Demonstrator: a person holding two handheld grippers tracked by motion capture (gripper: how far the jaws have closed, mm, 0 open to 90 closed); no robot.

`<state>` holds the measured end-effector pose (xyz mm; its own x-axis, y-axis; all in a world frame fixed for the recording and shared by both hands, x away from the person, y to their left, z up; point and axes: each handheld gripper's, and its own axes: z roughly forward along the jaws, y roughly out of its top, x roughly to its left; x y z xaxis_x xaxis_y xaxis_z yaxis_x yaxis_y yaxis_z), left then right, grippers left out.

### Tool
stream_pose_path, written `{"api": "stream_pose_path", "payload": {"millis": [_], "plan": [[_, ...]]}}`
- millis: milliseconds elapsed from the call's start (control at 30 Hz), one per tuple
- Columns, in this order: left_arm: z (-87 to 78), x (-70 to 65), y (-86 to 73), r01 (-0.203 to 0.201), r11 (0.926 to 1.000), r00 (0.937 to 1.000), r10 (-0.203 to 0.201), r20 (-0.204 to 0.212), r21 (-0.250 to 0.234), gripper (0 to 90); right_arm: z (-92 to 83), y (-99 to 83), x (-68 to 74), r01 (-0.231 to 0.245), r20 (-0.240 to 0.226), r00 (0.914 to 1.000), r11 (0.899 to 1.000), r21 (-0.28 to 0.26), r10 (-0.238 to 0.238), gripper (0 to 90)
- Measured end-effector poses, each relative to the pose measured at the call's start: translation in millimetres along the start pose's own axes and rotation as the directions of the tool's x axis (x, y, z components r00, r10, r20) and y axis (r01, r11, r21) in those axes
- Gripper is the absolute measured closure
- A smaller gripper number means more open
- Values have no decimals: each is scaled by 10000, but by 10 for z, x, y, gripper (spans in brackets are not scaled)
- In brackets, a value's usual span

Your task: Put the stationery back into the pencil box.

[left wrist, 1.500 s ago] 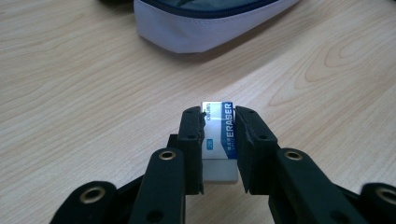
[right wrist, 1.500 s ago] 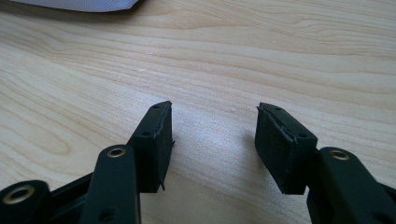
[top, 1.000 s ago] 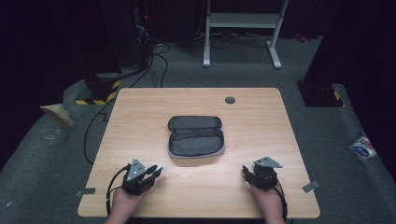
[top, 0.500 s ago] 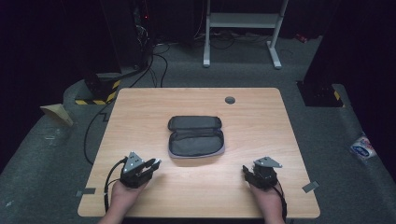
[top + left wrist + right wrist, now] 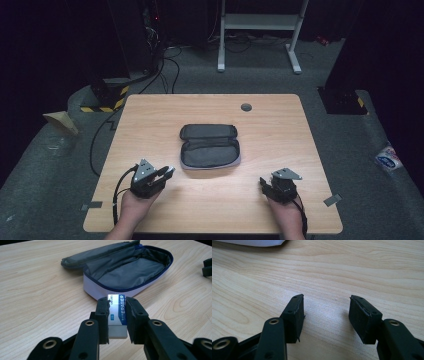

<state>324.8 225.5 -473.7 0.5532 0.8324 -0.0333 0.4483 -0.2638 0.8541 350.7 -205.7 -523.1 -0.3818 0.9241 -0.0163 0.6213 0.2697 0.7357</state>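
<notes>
Left gripper (image 5: 117,315): jaws clamped on a white eraser (image 5: 117,315) with a blue-and-white sleeve reading "ERASER". The pads press its two long sides; the eraser sits low centre in the left gripper view, its printed face up, its far end poking out past the jaw tips. In the high view this gripper (image 5: 167,172) sits lower left of the frame, tips pointing right and slightly up the frame.

Just beyond the eraser: an open grey pencil case (image 5: 125,272) with blue zip edging, filling the upper centre of the left gripper view. Its near wall stands close behind the eraser; contact cannot be judged. Lid flap folded back toward the upper left. Lining looks bare. In the high view the case (image 5: 209,146) lies at frame centre, lid on the far side.

Right gripper (image 5: 325,315): jaws apart, nothing between them, bare wood beneath. High view places it (image 5: 263,185) lower right, well apart from the case.

All rest on a light wooden table (image 5: 280,130). Small dark round spot (image 5: 246,107) near its far edge, upper centre.
</notes>
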Motion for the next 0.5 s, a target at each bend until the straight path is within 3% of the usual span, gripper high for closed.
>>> {"api": "stream_pose_path", "payload": {"millis": [300,500], "plan": [[116,-34,71,-149,9997,9999,149,40,189,727,-5,-6,5,-16,50,10000,10000,-25,16,455],[177,-54,126,28,9999,9998,-30,203,106,727,-5,-5,5,-23,46,10000,10000,-23,23,455]]}}
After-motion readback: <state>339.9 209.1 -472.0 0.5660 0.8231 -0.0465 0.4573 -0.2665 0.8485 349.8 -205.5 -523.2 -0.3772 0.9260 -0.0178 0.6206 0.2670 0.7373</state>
